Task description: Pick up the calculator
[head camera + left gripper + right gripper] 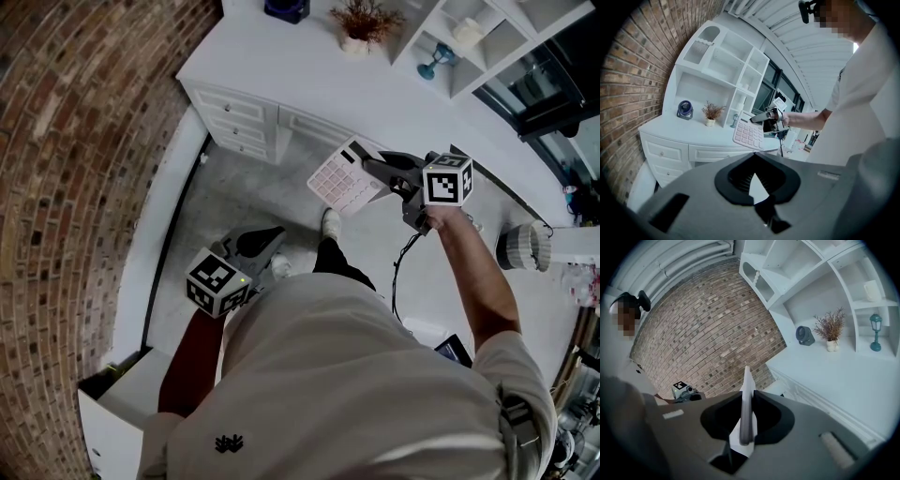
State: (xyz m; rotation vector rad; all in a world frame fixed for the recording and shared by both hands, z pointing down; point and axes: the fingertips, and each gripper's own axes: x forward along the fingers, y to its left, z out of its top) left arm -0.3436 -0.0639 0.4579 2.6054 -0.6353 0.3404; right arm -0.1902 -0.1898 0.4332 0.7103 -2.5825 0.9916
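Observation:
The calculator, white with pale pink keys, hangs in the air in front of the white desk. My right gripper is shut on its right edge. In the right gripper view the calculator runs edge-on between the pads of that gripper. The left gripper view looks across at the same calculator and the right gripper that holds it. Low beside the person's body, my left gripper points at the floor, its fingers together and empty; its tips meet in its own view.
On the desk stand a dark blue fan and a potted dry plant. A white shelf unit with a blue lamp figure rises at its right. A brick wall runs along the left. A cable trails below my right arm.

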